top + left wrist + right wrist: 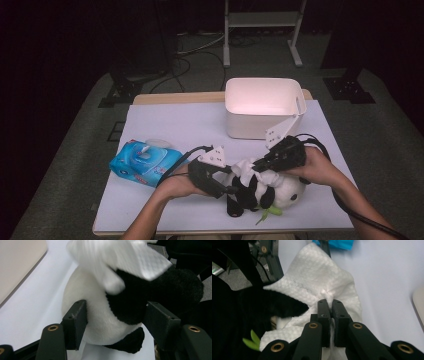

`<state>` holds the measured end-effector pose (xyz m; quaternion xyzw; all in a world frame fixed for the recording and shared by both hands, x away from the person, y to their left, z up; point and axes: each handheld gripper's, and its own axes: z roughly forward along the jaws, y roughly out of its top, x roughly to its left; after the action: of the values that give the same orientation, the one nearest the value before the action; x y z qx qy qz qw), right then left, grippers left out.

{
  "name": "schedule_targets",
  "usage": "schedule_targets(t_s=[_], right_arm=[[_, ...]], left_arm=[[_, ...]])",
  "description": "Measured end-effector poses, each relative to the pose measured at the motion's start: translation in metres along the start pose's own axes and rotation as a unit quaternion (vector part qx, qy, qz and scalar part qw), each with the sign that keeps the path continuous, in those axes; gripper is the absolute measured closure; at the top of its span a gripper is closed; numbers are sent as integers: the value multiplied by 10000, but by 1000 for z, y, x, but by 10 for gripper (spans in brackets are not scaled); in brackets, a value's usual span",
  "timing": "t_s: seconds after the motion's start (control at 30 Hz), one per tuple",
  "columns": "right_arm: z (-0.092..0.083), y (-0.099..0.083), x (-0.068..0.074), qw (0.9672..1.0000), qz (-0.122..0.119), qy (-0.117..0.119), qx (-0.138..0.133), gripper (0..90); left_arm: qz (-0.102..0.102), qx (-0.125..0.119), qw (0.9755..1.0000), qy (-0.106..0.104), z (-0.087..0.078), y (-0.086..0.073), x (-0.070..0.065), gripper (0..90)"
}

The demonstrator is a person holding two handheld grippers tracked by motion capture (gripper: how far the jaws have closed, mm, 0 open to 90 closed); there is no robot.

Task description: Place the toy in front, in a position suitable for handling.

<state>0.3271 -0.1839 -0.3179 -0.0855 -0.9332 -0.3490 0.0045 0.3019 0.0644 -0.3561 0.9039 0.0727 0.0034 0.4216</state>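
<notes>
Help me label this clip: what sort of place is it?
Probably a recording studio or lab, not a home: a white-covered table stands alone on grey carpet, dark drapes surround it, and loose black cables trail behind.

dark room, grey carpet floor (380,130), white-covered table (165,125), metal stand (262,20) behind, cables (195,50)

White bin (260,107), blue wipes pack (142,162), table (165,125)
</notes>
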Motion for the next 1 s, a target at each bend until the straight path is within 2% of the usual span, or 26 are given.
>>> schedule_targets(t_s=[0.2, 0.47, 0.57, 0.7, 0.9, 1.0], right_arm=[[-14, -28, -1, 9993, 230, -216, 211, 853], [-47, -63, 4, 9977, 550, -401, -72, 852], [-54, -74, 6, 9967, 663, -455, -99, 851], [-49, -81, 8, 9967, 687, -374, -198, 851], [-33, -77, 10, 9971, 654, -283, -279, 853], [-28, -74, 10, 9975, 592, -269, -263, 854]], left_arm=[[-68, 21, 10000, -39, -1, 0, 1, 346], [-14, 63, 10000, -70, 0, 3, -2, 344], [-7, 119, 9999, -70, -1, 4, -1, 338], [-13, 153, 9999, -73, -4, 8, -1, 322], [-8, 106, 9999, -21, -7, 19, -1, 314], [6, 90, 9999, -64, -5, 26, -1, 302]])
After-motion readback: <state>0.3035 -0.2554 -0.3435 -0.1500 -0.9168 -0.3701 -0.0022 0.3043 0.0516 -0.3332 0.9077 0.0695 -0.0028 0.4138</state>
